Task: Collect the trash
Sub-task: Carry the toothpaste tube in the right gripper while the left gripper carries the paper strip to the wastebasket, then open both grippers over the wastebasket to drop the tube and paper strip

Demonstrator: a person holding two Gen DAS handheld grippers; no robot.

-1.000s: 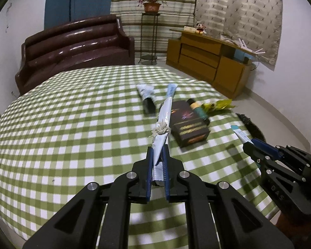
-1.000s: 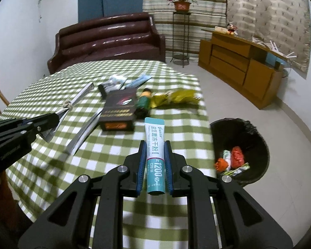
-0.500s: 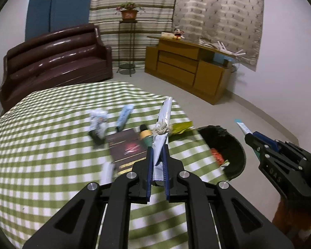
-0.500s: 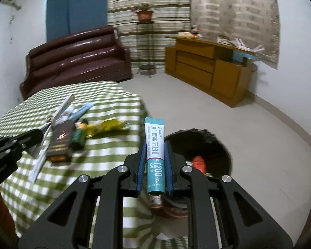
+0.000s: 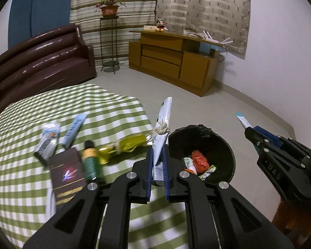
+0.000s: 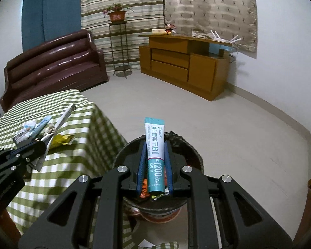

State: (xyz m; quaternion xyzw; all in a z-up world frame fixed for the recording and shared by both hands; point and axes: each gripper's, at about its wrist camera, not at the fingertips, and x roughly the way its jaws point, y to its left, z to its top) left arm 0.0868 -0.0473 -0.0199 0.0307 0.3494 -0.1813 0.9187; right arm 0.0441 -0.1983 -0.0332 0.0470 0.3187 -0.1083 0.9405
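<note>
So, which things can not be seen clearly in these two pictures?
- Bin, right wrist view: the right tool and its teal sachet hide most of the contents.
- Dark box and green bottle, left wrist view: blurred, print unreadable.
- Long white wrapper, left wrist view: lower end hidden inside the left tool.

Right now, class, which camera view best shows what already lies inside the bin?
The left wrist view: it looks into the bin and shows the red wrapper. In the right wrist view the right gripper and its sachet cover most of the inside.
</note>
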